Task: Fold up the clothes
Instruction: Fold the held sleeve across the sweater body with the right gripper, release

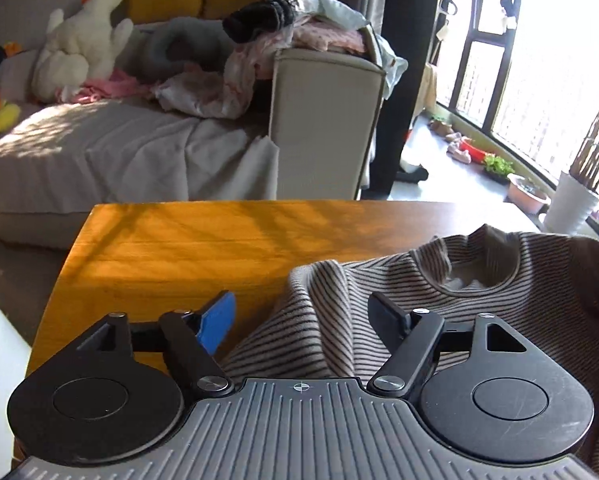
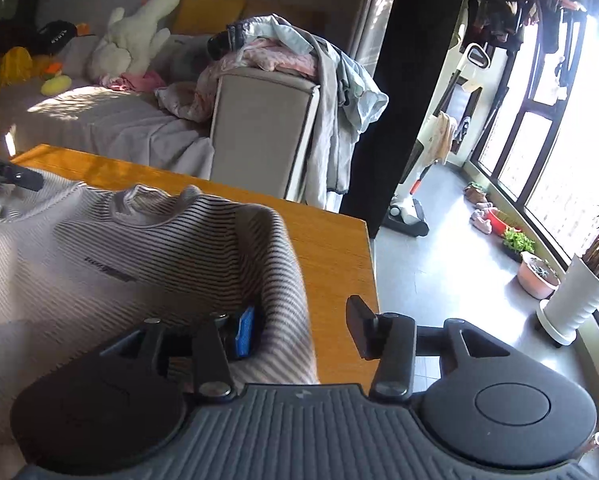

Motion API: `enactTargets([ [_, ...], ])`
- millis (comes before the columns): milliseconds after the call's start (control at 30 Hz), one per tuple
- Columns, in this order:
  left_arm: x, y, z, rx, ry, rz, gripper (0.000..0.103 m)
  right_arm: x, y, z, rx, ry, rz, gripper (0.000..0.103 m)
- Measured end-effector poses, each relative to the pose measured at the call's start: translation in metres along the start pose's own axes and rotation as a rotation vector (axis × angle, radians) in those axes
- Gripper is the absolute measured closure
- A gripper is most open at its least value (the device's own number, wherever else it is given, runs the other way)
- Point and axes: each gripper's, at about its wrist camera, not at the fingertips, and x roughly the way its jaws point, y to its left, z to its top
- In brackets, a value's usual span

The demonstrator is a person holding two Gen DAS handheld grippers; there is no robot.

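Observation:
A beige striped sweater (image 1: 479, 304) lies spread on the wooden table (image 1: 171, 248), collar toward the far edge. My left gripper (image 1: 305, 320) is open, its jaws straddling a raised fold at the sweater's left shoulder. In the right wrist view the sweater (image 2: 111, 256) fills the left side of the table (image 2: 331, 248). My right gripper (image 2: 303, 326) is open, its jaws on either side of the sweater's raised right edge. The left gripper's finger (image 2: 15, 176) shows at the far left.
A sofa (image 1: 119, 148) with plush toys and a heap of clothes (image 1: 299, 32) stands beyond the table. To the right are the floor, plant pots (image 2: 571, 300), a vacuum (image 2: 407, 208) and bright windows. The table's right edge (image 2: 373, 272) is close to my right gripper.

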Motion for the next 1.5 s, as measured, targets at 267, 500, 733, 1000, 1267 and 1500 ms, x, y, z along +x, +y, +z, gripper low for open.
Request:
enactTargets([
  [267,-0.033,-0.041,-0.046,0.022,-0.052,-0.129,0.008,-0.100,0.057,-0.052,-0.077,0.046,0.245,0.040],
  [500,-0.048,-0.038,-0.072,-0.004,-0.020,-0.186,0.004,-0.098,0.080,-0.055,-0.146,0.074,0.143,0.095],
  [733,-0.064,-0.023,-0.079,-0.026,-0.026,-0.242,0.000,-0.129,-0.057,0.082,0.202,-0.235,-0.118,0.095],
  [1000,-0.059,-0.018,-0.086,-0.043,-0.028,-0.277,0.000,-0.107,-0.009,0.175,0.180,-0.373,0.037,0.101],
  [1267,-0.058,-0.016,-0.089,-0.053,-0.032,-0.275,0.000,-0.053,0.062,0.174,0.053,-0.277,0.132,0.101],
  [1500,-0.056,-0.014,-0.088,-0.068,-0.021,-0.279,0.000,-0.002,0.118,0.092,-0.251,-0.031,0.188,0.067],
])
